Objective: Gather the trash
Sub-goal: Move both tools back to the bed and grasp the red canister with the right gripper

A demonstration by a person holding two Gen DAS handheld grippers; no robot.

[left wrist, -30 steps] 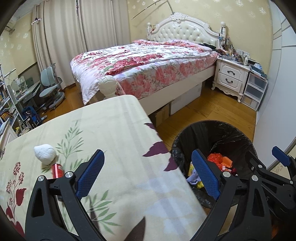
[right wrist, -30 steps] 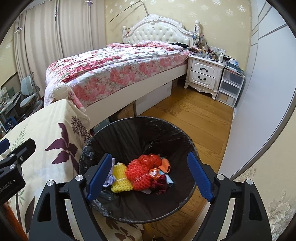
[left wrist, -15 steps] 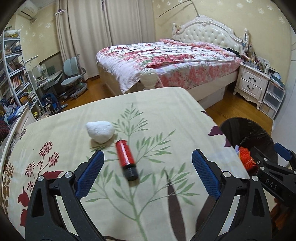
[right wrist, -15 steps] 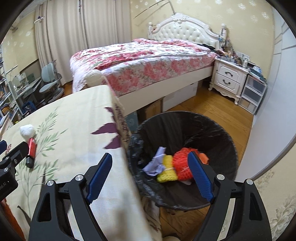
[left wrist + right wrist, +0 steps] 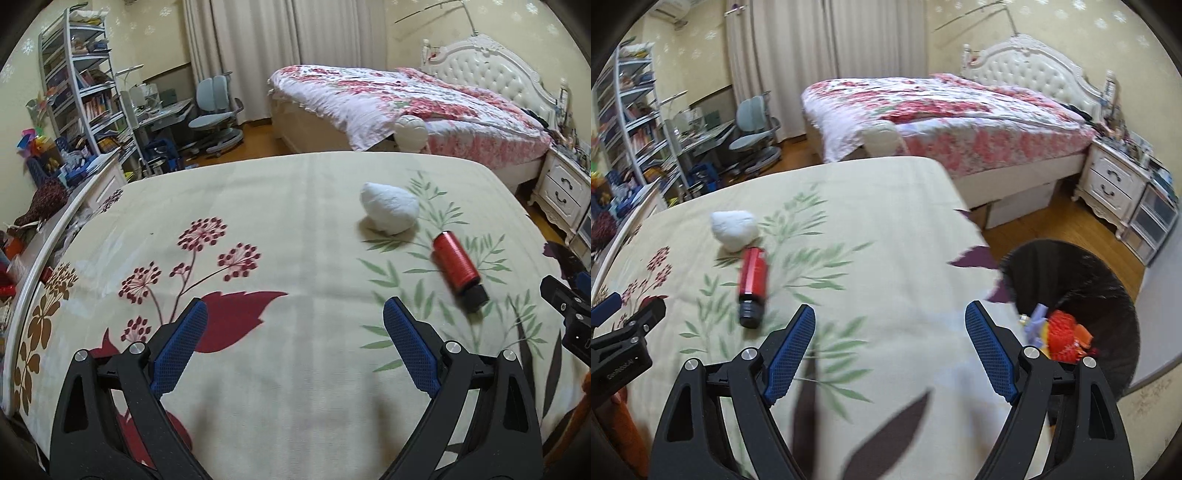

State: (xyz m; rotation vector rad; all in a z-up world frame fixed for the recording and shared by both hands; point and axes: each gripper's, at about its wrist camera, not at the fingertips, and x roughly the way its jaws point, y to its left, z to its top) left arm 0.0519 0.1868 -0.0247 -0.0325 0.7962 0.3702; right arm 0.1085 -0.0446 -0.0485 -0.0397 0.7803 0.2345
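Now | red bottle (image 5: 752, 281) lying flat | black cap toward camera

Both views are swinging left, away from the trash bin (image 5: 1078, 295) and onto the floral tablecloth (image 5: 295, 229). The red bottle (image 5: 458, 269) and white wad (image 5: 389, 212) are sliding rightward in the left view (bin gone there).

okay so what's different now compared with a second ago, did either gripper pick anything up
No pickup. Both grippers swung left, away from the trash bin and over the table. The left gripper and right gripper stayed open and empty. The red bottle and white wad lie where they were, side by side; the bin's contents look unchanged.
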